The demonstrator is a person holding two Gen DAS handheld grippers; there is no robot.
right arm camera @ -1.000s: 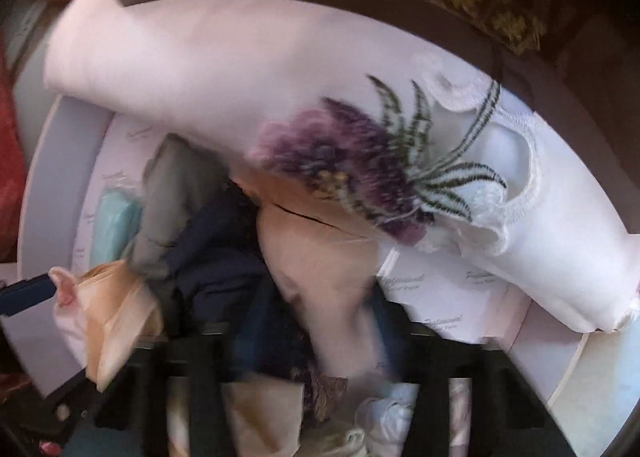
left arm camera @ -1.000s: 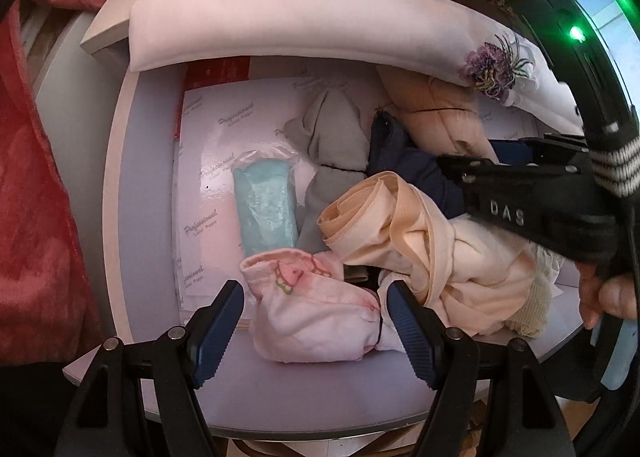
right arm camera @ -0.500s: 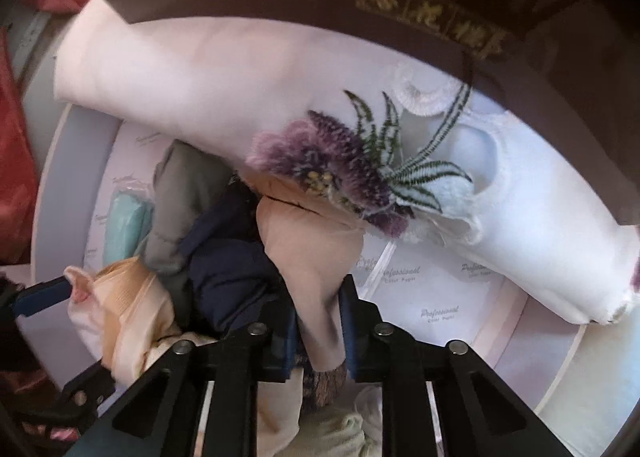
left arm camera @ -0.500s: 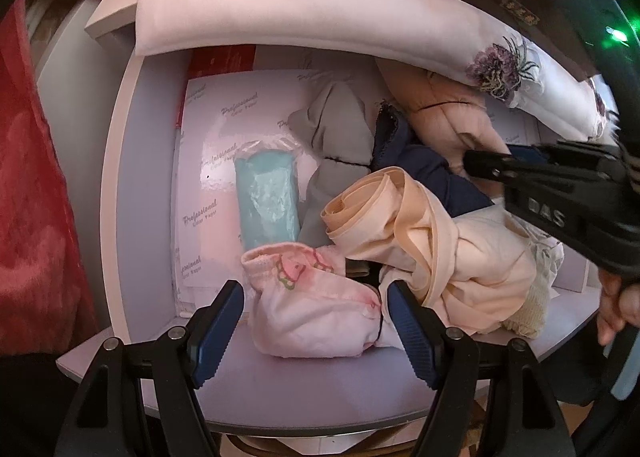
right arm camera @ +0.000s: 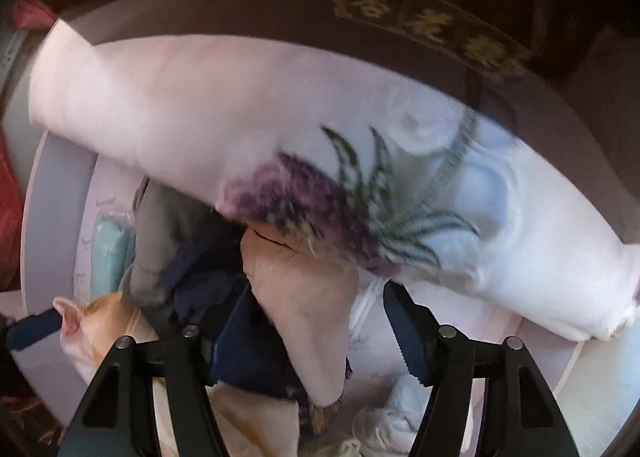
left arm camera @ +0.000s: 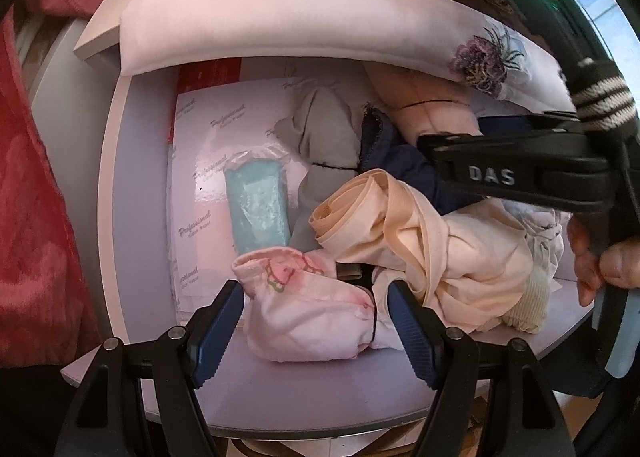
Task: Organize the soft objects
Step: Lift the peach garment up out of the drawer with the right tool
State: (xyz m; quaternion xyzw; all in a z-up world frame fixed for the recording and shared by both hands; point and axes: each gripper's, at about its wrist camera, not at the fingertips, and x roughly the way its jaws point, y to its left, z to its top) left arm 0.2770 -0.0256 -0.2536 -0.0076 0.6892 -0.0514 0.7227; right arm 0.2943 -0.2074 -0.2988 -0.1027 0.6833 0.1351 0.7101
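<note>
Left gripper (left arm camera: pixel 316 321) gapes wide, straddling pink printed garment (left arm camera: pixel 308 313) at tray (left arm camera: pixel 132 185) front, unpinched | right gripper (right arm camera: pixel 316 333) jaws opening, peach garment (right arm camera: pixel 304 297) between, apparently being let go | step: sorting pile; next: close left on pink piece.

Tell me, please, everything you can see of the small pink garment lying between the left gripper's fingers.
The small pink garment is a crumpled bundle of soft, pale pink knit fabric with a little pink-and-green print near its top edge and a reddish tinge on one side. It lies on the lilac tray, at the front of the pile, leaning against the peach cloth. The left gripper straddles it, open; contact is unclear.
</note>
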